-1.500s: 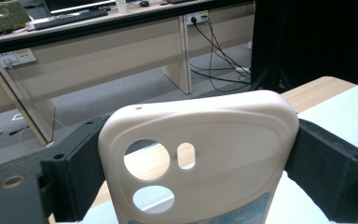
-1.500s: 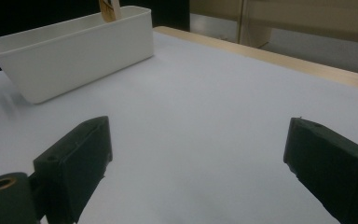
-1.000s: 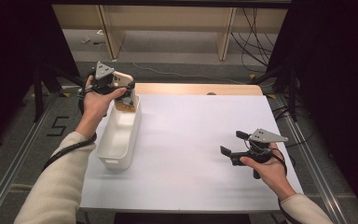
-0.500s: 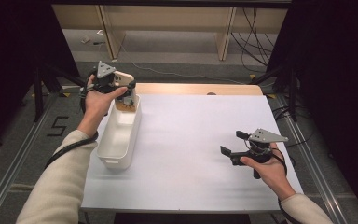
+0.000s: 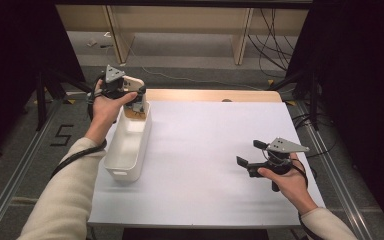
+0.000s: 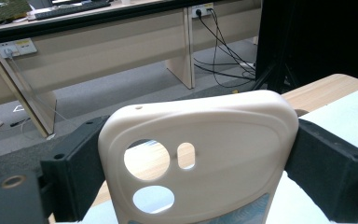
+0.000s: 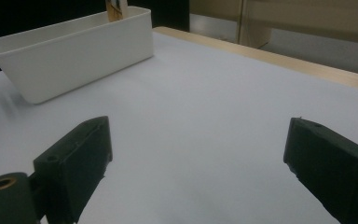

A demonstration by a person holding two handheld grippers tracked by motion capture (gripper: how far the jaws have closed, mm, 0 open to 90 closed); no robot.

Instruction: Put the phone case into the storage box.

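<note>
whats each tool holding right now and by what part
The left tool clamps a cream phone case by its two long side edges, over the far end of the white bin. The right tool is open and holds nothing.

Lower part of phone case (image 6: 200, 158) below left gripper view's edge.
</note>
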